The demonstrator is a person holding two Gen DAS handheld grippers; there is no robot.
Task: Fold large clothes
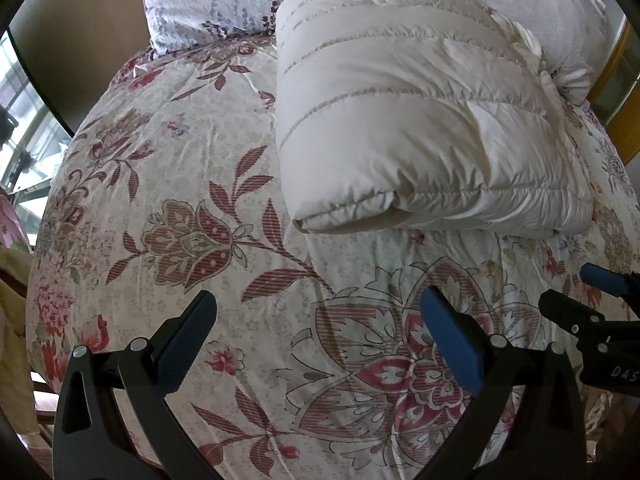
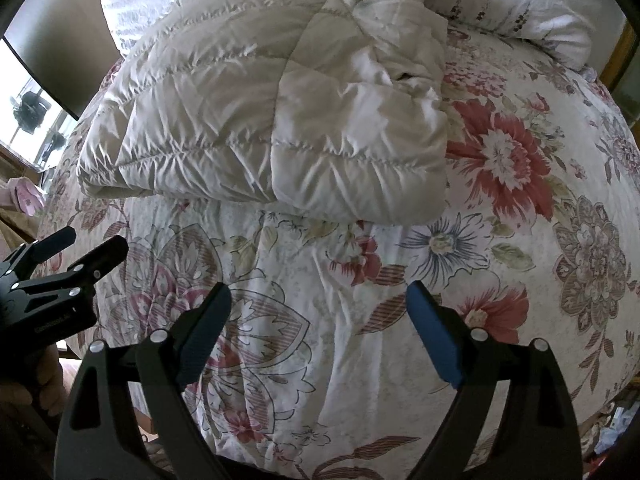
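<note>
1. Left wrist view, progress: cream quilted puffy garment, probably a down coat [image 1: 420, 120], already lies as a compact folded bundle. Looks close to done, judging by the rounded fold edge facing the camera and no sleeve hanging loose.
2. Left wrist view, location: bundle rests on the floral-print bedspread with red and brown flowers [image 1: 180, 220], towards the head of the bed, touching the pale lavender-sprigged pillows [image 1: 208, 4] behind it.
3. Left wrist view, look: smooth satin-like shell, stitched horizontal channels, thick padded layers stacked at the near edge; some bunched fabric along its right side.
4. Left wrist view, grippers: left gripper [image 1: 320, 344] spread wide, nothing between the blue-padded fingers, hanging above bare bedspread, apart from the bundle. Right gripper [image 1: 582, 292] visible at the right edge, also gaping and empty.
5. Right wrist view, progress: same cream bundle [image 2: 260, 120] folded over on itself; far upper part looks crumpled and less tidy, so a final smoothing or tuck may remain. Hard to tell whether that end is properly squared.
6. Right wrist view, location: bundle sits on the bedspread [image 2: 500, 240], beyond the fingers, pillow [image 2: 520, 8] beside it at top right.
7. Right wrist view, grippers: right gripper [image 2: 320, 332] wide apart, empty, over bedspread, not touching the garment. Left gripper [image 2: 94, 248] at the left edge, parted, holding nothing.
</note>
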